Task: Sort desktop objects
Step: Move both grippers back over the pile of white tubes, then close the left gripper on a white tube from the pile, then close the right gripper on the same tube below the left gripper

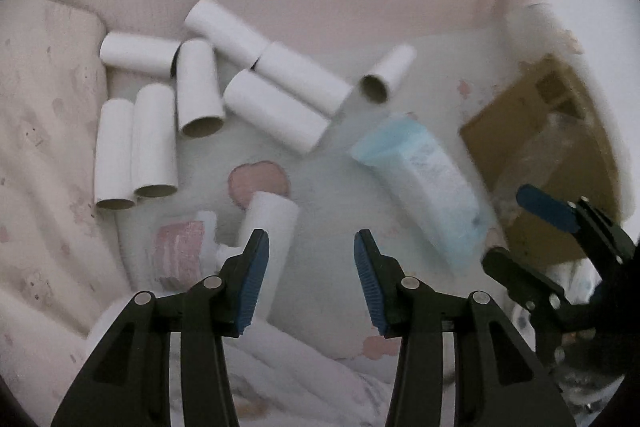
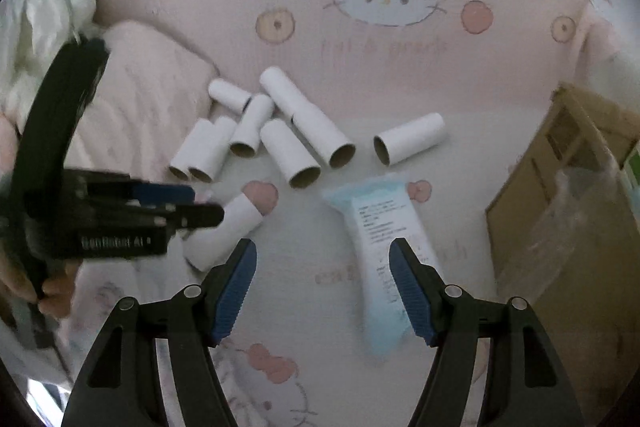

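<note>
Both grippers, left (image 1: 311, 281) and right (image 2: 323, 289), hover with jaws released and empty over the bed (image 2: 400, 75), where cardboard tubes (image 2: 280, 135) and wipes pack (image 2: 384, 247) lie mid-bed, seemingly unsorted beside the cardboard box (image 2: 560, 187) at its right edge.

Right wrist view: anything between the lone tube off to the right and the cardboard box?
Nothing. Between the lone tube and the cardboard box only bare printed sheet shows in the right wrist view.
</note>
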The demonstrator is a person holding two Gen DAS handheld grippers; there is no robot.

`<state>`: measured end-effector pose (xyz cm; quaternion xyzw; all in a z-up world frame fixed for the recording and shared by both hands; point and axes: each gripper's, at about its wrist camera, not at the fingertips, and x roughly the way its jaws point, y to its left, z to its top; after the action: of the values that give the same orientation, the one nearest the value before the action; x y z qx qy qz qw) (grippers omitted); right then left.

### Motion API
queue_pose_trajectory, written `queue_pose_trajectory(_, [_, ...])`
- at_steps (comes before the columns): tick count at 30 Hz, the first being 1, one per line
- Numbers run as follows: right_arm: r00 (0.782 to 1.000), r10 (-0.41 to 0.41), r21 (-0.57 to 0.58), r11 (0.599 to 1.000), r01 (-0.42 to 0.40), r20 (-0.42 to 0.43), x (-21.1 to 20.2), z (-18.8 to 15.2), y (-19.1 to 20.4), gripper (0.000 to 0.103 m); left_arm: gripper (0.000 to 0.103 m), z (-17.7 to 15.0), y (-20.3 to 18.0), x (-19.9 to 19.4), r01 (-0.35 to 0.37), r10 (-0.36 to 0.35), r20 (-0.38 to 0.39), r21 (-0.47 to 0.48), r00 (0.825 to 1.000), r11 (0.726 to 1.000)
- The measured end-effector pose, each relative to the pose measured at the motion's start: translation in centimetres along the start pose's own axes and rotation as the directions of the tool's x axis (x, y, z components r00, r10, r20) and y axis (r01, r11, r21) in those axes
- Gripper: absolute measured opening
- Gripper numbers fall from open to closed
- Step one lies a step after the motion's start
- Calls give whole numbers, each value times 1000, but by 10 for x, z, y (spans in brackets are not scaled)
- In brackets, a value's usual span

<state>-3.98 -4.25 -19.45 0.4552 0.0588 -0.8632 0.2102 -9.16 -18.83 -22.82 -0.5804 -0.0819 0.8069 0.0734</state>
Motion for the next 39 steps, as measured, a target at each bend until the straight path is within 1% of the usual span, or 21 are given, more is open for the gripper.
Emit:
queue_pose_trajectory(1, [1000, -2, -13, 1000, 2, -5, 5, 1, 2, 67, 48, 1, 2, 5, -20, 20, -11, 6, 1000, 1000])
queue_pose_trajectory(3, [1000, -4, -20, 1000, 3, -31, 17, 2, 5, 67, 48, 4, 2, 14, -46, 48, -31, 50, 998, 998])
queue_pose_trajectory(5, [998, 18, 8, 1000, -18, -54, 27, 4, 4, 67, 48, 7, 1, 26, -84, 91, -62, 106, 994, 991])
queue_pose_trajectory(7, [997, 44, 32, 999, -42, -67, 36, 5, 4, 67, 48, 12, 3, 36, -88, 100, -93, 124, 991, 988])
queue_pose_trajectory(9, [995, 59, 49, 997, -55, -74, 43, 7, 6, 67, 48, 16, 9, 45, -45, 58, -134, 100, 989, 994])
queue_pose_trajectory(10, [995, 65, 52, 997, -61, -78, 46, 7, 8, 67, 48, 17, 14, 51, -9, 21, -160, 75, 987, 997])
queue_pose_trajectory(11, [995, 69, 53, 996, -65, -78, 48, 7, 9, 67, 48, 18, 17, 56, 3, 7, -180, 56, 984, 998])
queue_pose_trajectory(13, [994, 68, 52, 997, -63, -83, 53, 7, 13, 67, 48, 17, 23, 63, -6, 12, -215, 26, 977, 1000])
queue_pose_trajectory(17, [991, 77, 58, 996, -71, -108, 66, 4, 18, 67, 48, 16, 25, 70, 24, -20, -254, 11, 967, 1000])
queue_pose_trajectory(19, [989, 85, 59, 995, -79, -124, 74, 2, 21, 67, 48, 17, 26, 72, 31, -31, -262, -2, 964, 1000])
queue_pose_trajectory(22, [986, 82, 60, 995, -74, -142, 84, -3, 23, 67, 48, 15, 32, 74, 60, -73, -270, -57, 960, 997])
queue_pose_trajectory(26, [981, 104, 93, 992, -89, -165, 95, -8, 24, 67, 48, 15, 41, 81, 110, -152, -299, -152, 942, 982])
queue_pose_trajectory(29, [970, 148, 108, 986, -129, -191, 105, -11, 28, 67, 48, 14, 44, 86, 136, -196, -309, -206, 931, 969])
queue_pose_trajectory(32, [949, 219, 135, 972, -192, -226, 116, -14, 33, 66, 48, 13, 39, 89, 137, -199, -310, -211, 930, 968])
queue_pose_trajectory(35, [951, 215, 139, 972, -188, -220, 122, -16, 38, 64, 47, 19, 31, 96, 133, -192, -308, -202, 932, 970])
queue_pose_trajectory(36, [951, 228, 152, 968, -198, -208, 123, -16, 37, 60, 47, 19, 29, 99, 135, -194, -306, -204, 932, 970])
queue_pose_trajectory(37, [950, 233, 170, 965, -200, -208, 125, -16, 36, 59, 47, 19, 27, 102, 137, -198, -305, -209, 931, 968])
queue_pose_trajectory(38, [947, 241, 191, 961, -201, -212, 127, -15, 35, 55, 47, 19, 26, 105, 146, -210, -308, -218, 928, 965])
queue_pose_trajectory(39, [941, 255, 219, 954, -207, -224, 131, -14, 33, 52, 47, 19, 25, 107, 156, -223, -304, -230, 926, 961])
